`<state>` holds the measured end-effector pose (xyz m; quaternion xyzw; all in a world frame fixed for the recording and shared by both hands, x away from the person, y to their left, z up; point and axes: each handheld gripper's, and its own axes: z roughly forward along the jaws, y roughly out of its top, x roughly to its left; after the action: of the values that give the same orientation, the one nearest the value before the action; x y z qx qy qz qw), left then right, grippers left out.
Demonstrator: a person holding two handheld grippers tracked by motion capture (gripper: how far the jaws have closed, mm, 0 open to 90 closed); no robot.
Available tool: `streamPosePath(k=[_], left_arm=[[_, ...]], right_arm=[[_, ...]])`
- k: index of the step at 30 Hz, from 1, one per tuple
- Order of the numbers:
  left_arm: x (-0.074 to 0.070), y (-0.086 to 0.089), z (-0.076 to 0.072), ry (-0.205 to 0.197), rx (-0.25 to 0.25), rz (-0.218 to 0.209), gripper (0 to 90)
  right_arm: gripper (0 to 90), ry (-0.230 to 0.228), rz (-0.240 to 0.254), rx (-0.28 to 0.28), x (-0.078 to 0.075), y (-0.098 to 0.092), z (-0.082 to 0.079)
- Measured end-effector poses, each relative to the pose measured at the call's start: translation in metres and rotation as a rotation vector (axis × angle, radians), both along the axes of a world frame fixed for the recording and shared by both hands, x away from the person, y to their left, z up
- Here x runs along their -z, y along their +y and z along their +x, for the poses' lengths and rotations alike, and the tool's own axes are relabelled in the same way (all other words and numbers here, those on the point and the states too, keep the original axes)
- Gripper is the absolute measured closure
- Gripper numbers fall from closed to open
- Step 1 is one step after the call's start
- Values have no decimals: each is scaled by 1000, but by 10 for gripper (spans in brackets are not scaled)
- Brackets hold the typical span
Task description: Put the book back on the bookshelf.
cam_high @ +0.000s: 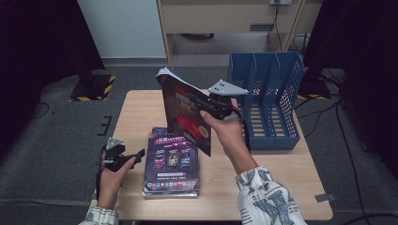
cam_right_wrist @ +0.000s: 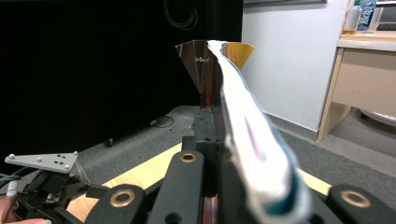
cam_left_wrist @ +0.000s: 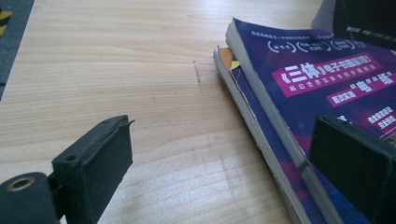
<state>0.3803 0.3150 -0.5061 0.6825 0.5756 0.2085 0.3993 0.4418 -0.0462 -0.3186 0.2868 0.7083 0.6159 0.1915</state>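
Between right jaws (clamped): magazine [cam_high: 185, 112]

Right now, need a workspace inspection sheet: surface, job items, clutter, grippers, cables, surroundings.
Surface: light wooden table, faint scuff marks in the left gripper view.
Job's things: thin red-and-black magazine held upright above the table; stack of purple-covered books lying flat; blue plastic slotted file rack at the right rear, nothing seen in its slots.
Clutter: nothing seen.
Grippers: right gripper shut on the magazine; left gripper open, nothing between its jaws, just left of the stack.
Cables: black cable trails from the left gripper; loose black cables on the floor at right.
Surroundings: grey carpet, pale wooden desk behind, yellow-black striped base.
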Motion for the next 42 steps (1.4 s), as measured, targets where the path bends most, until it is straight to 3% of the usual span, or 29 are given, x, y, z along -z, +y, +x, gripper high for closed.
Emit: streamPosePath(k=[8, 17, 30, 42], left_arm=[[2, -1, 0, 4, -2, 21, 58], [4, -2, 1, 14, -3, 17, 58], [6, -9, 2, 29, 20, 73, 58], [6, -9, 3, 28, 23, 59, 58]], right_arm=[[868, -12, 18, 15, -14, -3, -2], [868, -15, 20, 31, -24, -11, -1], [868, -12, 46, 76, -37, -26, -4], [868, -24, 54, 132, -48, -53, -4]])
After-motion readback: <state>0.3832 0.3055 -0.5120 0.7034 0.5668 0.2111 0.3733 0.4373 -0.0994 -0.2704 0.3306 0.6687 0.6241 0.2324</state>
